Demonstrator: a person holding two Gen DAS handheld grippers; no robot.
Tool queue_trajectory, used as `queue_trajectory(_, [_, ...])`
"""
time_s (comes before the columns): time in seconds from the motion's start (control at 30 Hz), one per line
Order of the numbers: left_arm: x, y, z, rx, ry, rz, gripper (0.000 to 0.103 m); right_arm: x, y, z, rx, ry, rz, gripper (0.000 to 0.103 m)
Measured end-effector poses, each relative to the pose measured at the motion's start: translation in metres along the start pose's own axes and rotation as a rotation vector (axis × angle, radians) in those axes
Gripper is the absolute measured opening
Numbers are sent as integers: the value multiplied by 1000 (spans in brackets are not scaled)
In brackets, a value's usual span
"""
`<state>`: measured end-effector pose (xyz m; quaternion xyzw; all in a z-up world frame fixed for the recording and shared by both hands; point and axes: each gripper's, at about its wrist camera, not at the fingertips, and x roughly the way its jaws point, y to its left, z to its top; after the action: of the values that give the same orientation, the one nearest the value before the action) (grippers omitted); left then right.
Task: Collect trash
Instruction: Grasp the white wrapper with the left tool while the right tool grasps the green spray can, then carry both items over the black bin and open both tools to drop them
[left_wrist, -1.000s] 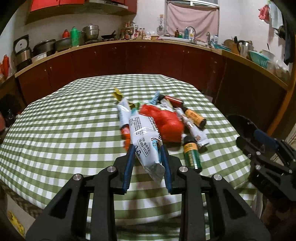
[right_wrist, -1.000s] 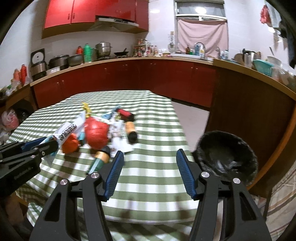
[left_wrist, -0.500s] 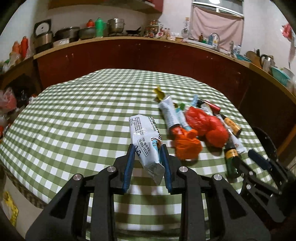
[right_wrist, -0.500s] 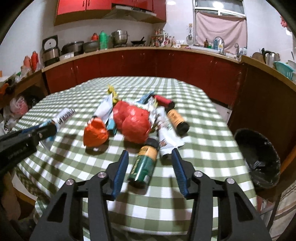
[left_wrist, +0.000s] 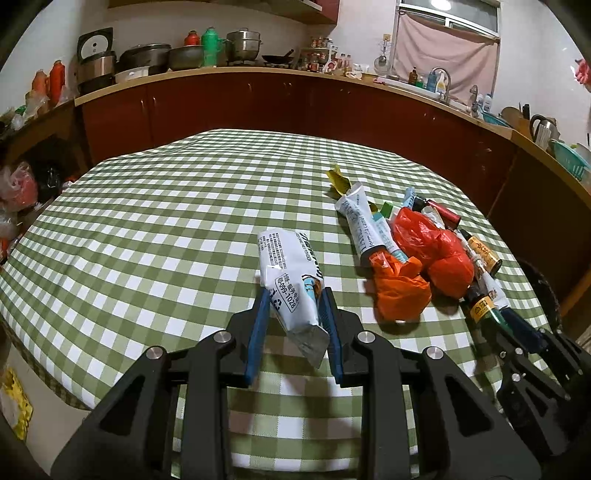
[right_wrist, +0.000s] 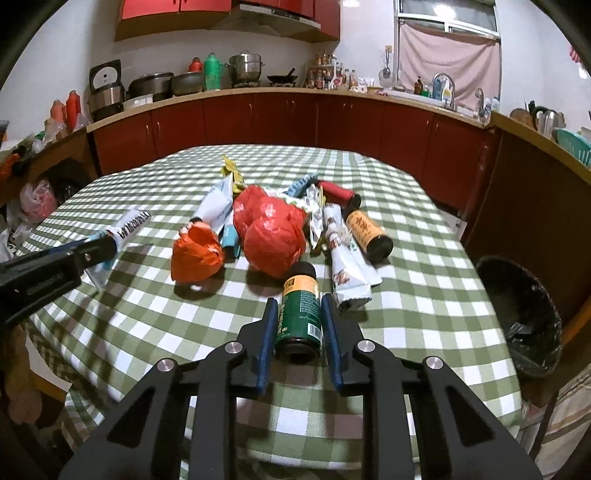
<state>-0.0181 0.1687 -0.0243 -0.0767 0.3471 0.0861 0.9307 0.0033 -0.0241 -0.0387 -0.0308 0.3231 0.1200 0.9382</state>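
Note:
My left gripper (left_wrist: 293, 299) is shut on a white crumpled packet (left_wrist: 288, 275), held above the green checked tablecloth (left_wrist: 147, 229). My right gripper (right_wrist: 298, 306) has its jaws closing on a green bottle with a yellow band (right_wrist: 300, 306) that lies on the cloth, and the blue pads touch both its sides. Beyond it sits the trash pile: a red plastic bag (right_wrist: 271, 225), an orange bag (right_wrist: 195, 254), a white tube (right_wrist: 216, 205), a brown bottle (right_wrist: 367, 230) and a white wrapper (right_wrist: 347, 266). The left gripper (right_wrist: 94, 247) shows at the left of the right wrist view.
A black-lined trash bin (right_wrist: 521, 314) stands on the floor off the table's right side. Dark red cabinets (right_wrist: 295, 118) with pots and bottles on the counter run behind the table. Bags lie on the floor at the left (left_wrist: 18, 188).
My right gripper moved in over the green bottle and its jaws narrowed around it. My left gripper carried the white packet leftward, away from the pile.

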Motion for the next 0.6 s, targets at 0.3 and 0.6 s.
queue_trajectory(0.3, [-9, -23, 8, 33, -27, -40, 28, -20, -22, 14, 29, -69, -10, 25])
queue_trajectory(0.6, [-5, -81, 21, 96, -25, -145, 28, -34, -76, 24, 76, -137, -103, 25])
